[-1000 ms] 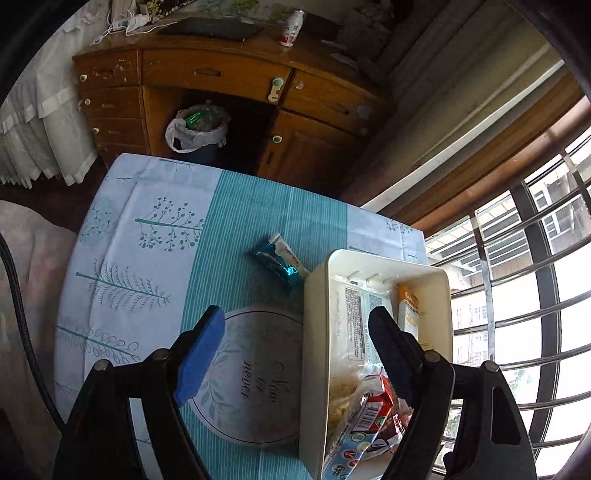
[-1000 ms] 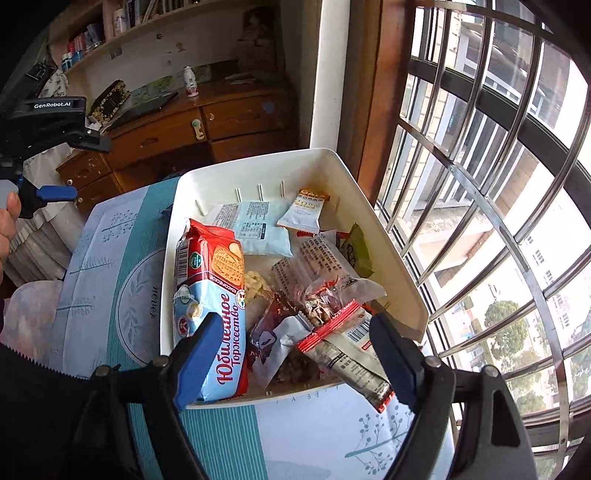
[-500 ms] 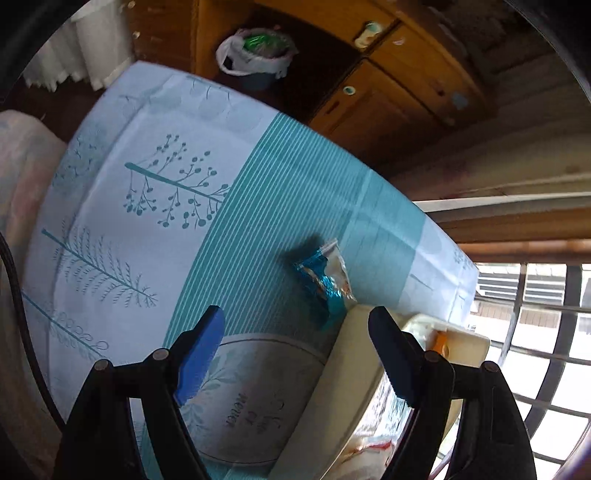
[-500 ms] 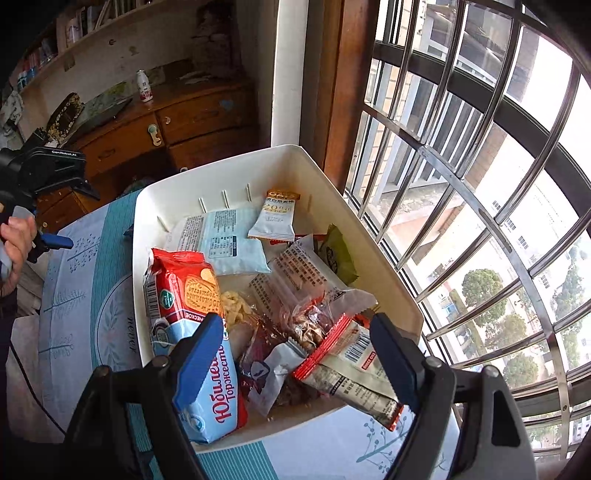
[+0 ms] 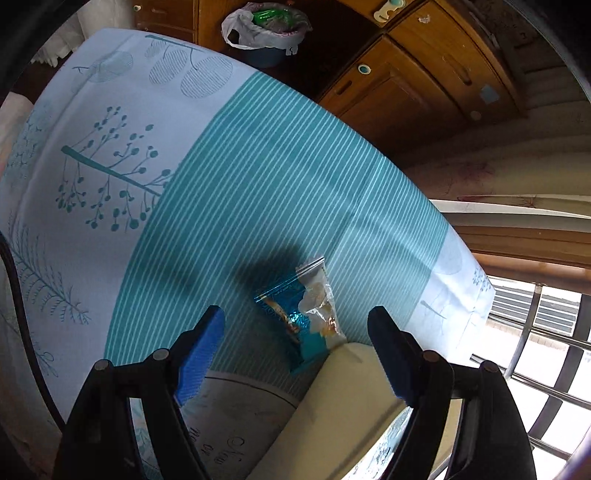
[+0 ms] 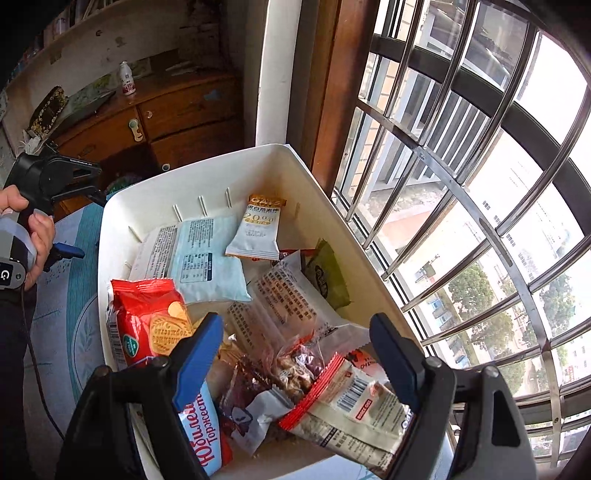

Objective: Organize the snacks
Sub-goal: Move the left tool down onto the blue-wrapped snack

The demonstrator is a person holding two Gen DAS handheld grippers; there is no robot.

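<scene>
While one blue packet (image 5: 301, 317) lies outside — one bin (image 5: 332, 406).

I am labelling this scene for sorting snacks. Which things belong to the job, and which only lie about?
Job:
- teal snack packet on the tablecloth
- white bin
- packets in the bin, such as the red biscuit pack
- left claw, open

Lying about:
- waste bin
- wooden desk
- small bottle

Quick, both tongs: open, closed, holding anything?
Left tongs: open, empty, above the blue snack packet on the tablecloth.
Right tongs: open, empty, over the white bin.
</scene>
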